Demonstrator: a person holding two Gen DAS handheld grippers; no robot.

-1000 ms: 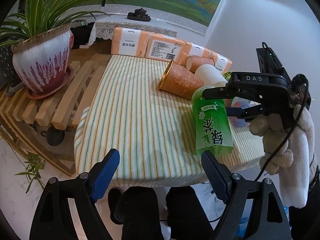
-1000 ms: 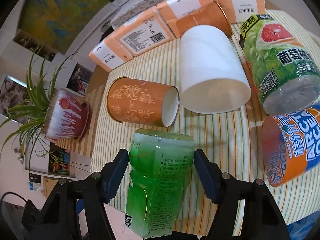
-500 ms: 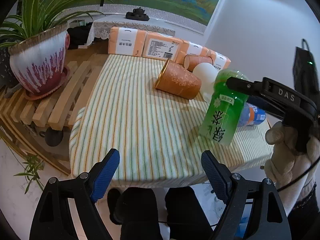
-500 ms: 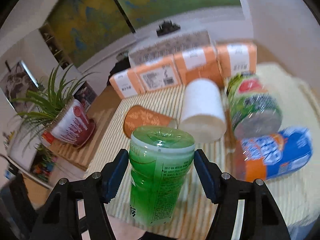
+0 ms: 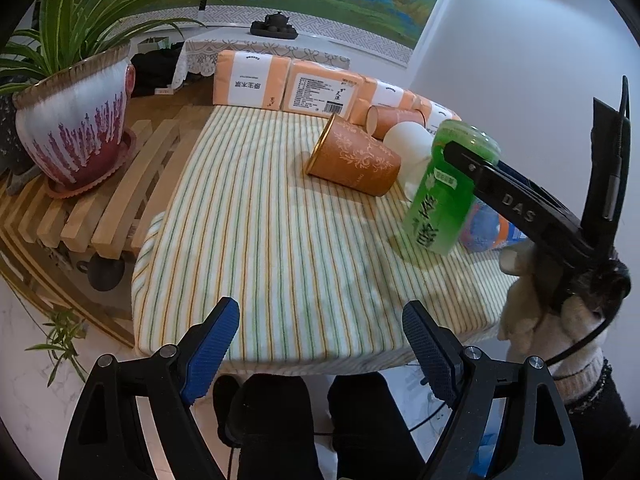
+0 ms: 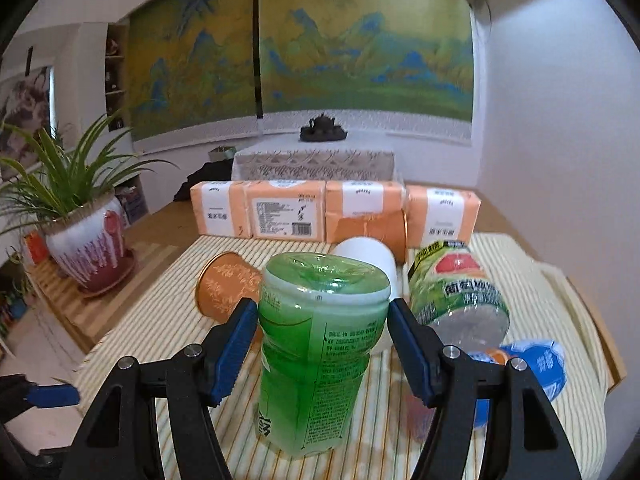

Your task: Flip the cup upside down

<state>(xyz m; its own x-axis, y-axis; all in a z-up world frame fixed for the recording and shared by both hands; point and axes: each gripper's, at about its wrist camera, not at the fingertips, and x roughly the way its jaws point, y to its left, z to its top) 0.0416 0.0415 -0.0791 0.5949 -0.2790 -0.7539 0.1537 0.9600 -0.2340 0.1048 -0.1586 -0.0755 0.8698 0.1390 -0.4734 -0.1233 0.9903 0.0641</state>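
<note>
— So where does the striped table (image 5: 280,216) leave us?
— Crowded at the far right: orange patterned cup (image 5: 352,160), white cup (image 6: 370,262) and grapefruit bottle (image 6: 456,292) all lie on their sides.
— And the green cup (image 6: 320,344)?
— Clamped in the right gripper (image 6: 320,320), base up, slightly tilted, its mouth low over the cloth. I'd level it first, then press it down flat before releasing.
— Left gripper (image 5: 320,348)?
— Wide apart, holding nothing, near the table's front edge.
</note>
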